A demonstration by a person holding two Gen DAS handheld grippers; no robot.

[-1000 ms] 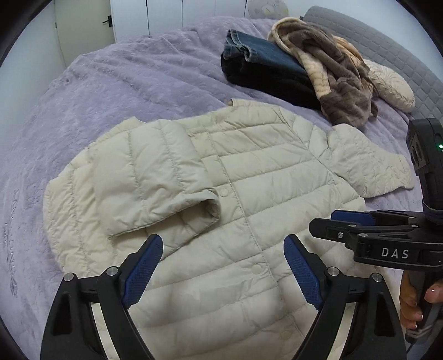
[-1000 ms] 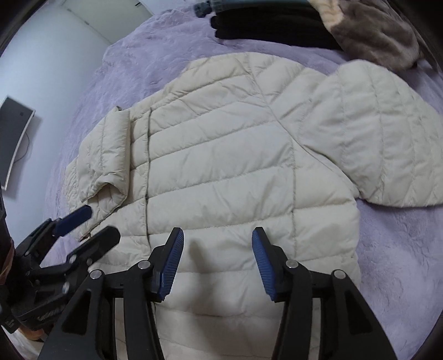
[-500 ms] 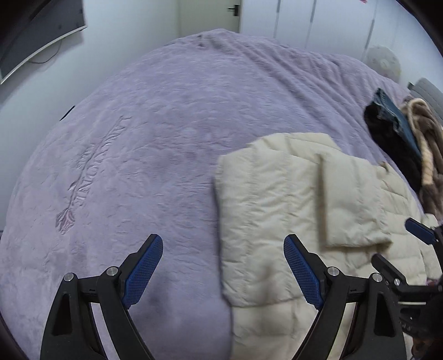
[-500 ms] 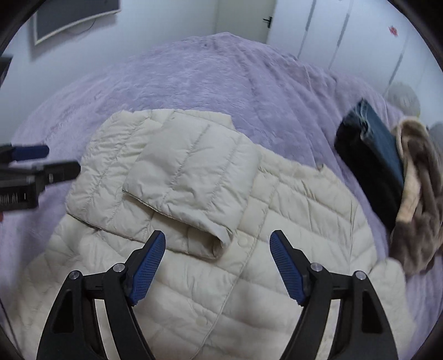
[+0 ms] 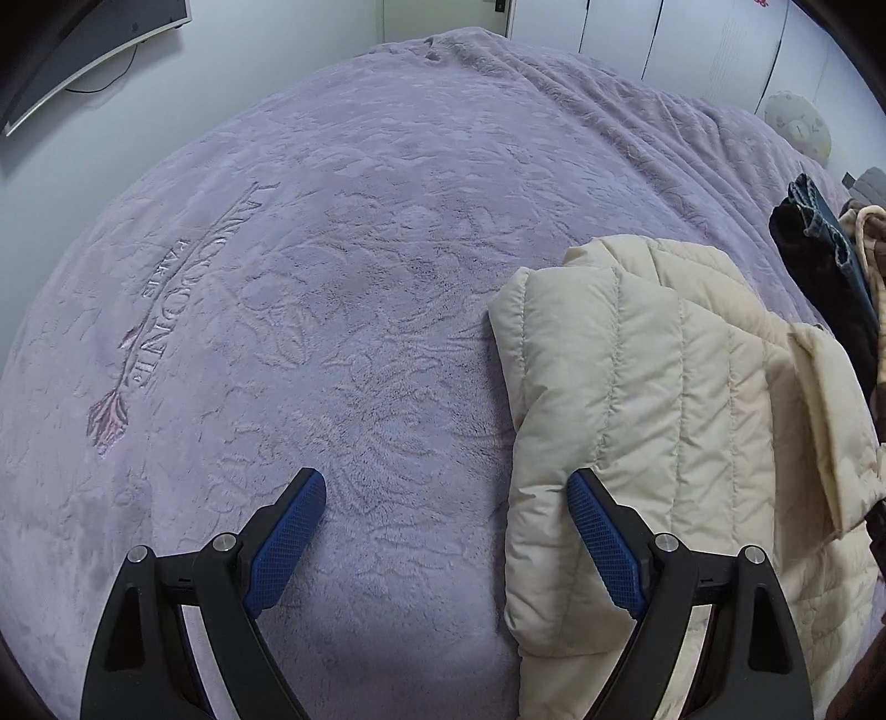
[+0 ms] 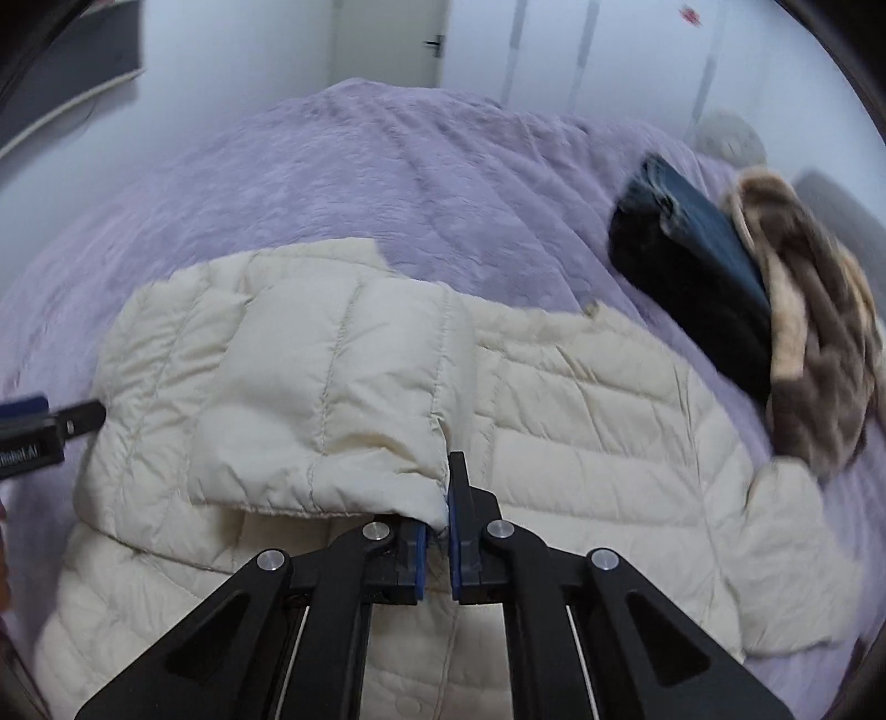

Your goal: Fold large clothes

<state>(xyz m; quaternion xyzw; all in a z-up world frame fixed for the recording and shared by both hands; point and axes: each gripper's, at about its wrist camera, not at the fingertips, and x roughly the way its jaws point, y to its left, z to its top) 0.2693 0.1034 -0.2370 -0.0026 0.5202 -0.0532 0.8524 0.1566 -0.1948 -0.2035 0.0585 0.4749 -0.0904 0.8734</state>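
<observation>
The cream puffer jacket (image 6: 554,421) lies on the purple blanket (image 6: 387,183), low in the frame. The right gripper (image 6: 437,509) has just closed its jaws, pinching the folded sleeve's cuff (image 6: 332,443). That slippery corner could slide out. The left gripper (image 5: 443,543) hangs wide open, holding nothing.

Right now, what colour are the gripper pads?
Blue, with a fine mesh texture; clearest on the left gripper's pads in the left wrist view.

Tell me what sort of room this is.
Most likely a bedroom: a bed under a purple blanket, a cream jacket and folded jeans laid on it, and closet-like white doors behind.
</observation>
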